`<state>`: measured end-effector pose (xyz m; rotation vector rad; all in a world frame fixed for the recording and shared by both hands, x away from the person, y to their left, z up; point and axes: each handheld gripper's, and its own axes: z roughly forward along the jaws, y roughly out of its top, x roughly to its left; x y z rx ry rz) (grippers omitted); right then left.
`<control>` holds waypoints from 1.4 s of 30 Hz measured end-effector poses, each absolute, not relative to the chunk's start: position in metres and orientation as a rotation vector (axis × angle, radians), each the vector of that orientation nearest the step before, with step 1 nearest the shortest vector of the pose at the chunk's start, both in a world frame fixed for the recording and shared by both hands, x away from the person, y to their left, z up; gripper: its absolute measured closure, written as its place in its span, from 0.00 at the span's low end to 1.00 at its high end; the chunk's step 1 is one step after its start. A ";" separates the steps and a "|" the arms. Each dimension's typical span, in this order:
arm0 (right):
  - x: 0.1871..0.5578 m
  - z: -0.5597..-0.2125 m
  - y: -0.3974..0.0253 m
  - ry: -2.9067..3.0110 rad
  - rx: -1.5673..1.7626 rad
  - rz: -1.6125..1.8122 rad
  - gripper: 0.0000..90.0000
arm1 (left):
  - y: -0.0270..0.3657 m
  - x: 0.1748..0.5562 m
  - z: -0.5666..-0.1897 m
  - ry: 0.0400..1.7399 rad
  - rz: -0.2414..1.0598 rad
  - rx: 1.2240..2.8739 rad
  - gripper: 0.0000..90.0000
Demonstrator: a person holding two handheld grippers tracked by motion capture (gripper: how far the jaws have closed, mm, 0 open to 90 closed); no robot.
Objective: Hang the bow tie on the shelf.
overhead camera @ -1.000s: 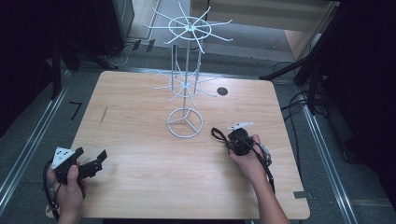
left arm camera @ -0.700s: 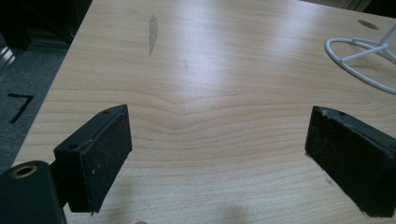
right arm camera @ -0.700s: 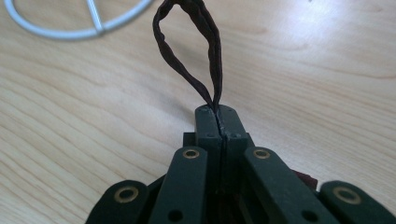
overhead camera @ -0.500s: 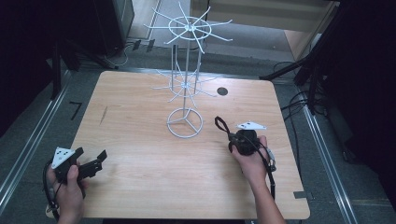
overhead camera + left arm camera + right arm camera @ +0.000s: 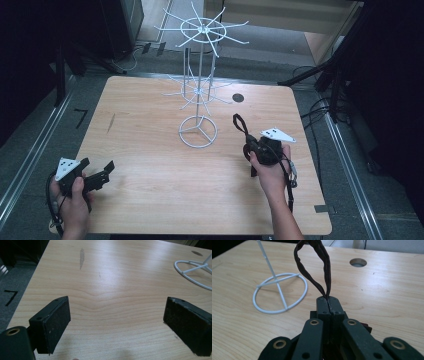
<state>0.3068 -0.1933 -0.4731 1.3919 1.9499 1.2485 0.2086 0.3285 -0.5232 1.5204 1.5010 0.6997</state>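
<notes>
A white wire display stand point(image 5: 199, 90) with radial hooks rises from a ring base point(image 5: 279, 293) at the table's middle back. My right gripper point(image 5: 252, 145) is held above the table to the right of that base, shut on a dark brown cord loop point(image 5: 317, 267) that sticks up and forward from the jaws point(image 5: 240, 124). My left gripper point(image 5: 97, 176) rests low near the front left corner of the table, open, its pads point(image 5: 58, 322) wide apart with bare wood between them.
The light wooden table point(image 5: 150, 150) has a round cable hole point(image 5: 238, 98) at the back right and a grey scuff mark point(image 5: 81, 255) on the left. Metal rails and dark floor run along both sides. Cables lie on the floor at the right.
My right gripper has moved a little right and toward the front edge, lifting the cord loop so it stands upright. The left gripper has stayed put.
</notes>
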 end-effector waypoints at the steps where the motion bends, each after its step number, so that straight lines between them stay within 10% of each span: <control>1: 0.306 -0.472 -0.193 1.938 1.401 1.256 1.00 | 0.328 0.209 -0.523 1.501 0.700 1.520 0.09; 42: 0.297 -0.417 -0.170 1.776 1.247 1.463 1.00 | 0.329 0.209 -0.523 1.501 0.694 1.521 0.09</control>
